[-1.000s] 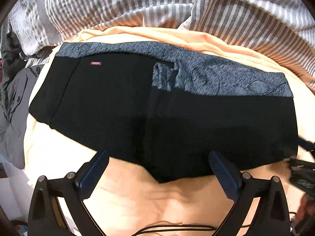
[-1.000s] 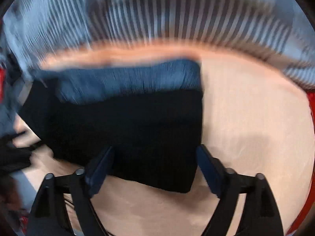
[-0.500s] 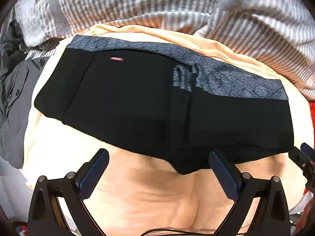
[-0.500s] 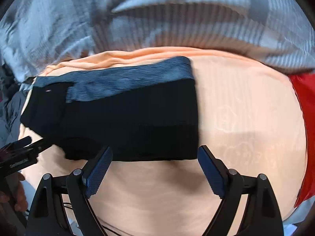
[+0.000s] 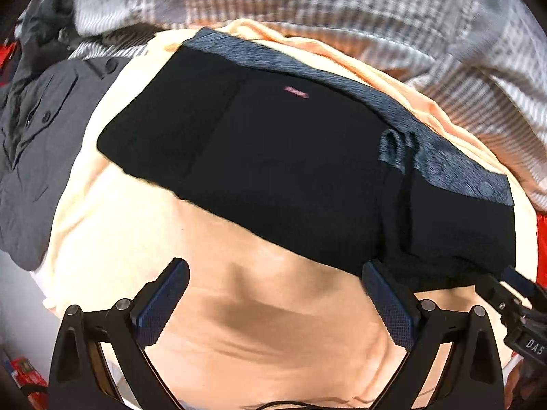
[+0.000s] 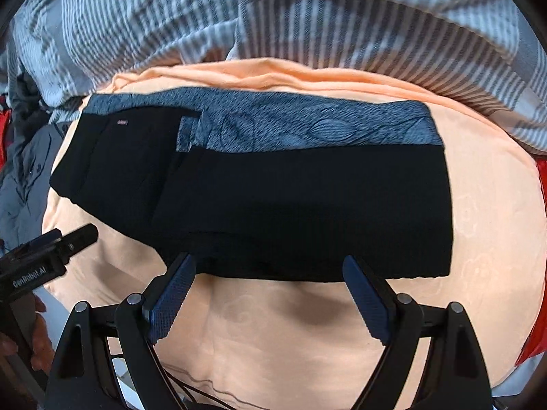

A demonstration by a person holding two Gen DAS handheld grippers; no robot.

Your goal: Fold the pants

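The black pants (image 5: 290, 171) with a blue-grey patterned band lie folded flat on the peach sheet (image 5: 273, 324); they also show in the right wrist view (image 6: 290, 198). My left gripper (image 5: 273, 294) is open and empty, just short of the pants' near edge. My right gripper (image 6: 268, 287) is open and empty, its fingertips at the near edge of the pants. The right gripper shows at the right edge of the left wrist view (image 5: 519, 307). The left gripper shows at the left of the right wrist view (image 6: 48, 256).
A grey-and-white striped duvet (image 6: 307, 17) is bunched behind the sheet. A dark grey buttoned garment (image 5: 37, 143) lies to the left. Something red (image 6: 536, 307) shows at the right edge.
Both grippers have drawn back from the pants and stay open. The left wrist view has swung left, so the pants sit further right in it. The right wrist view is sharper.
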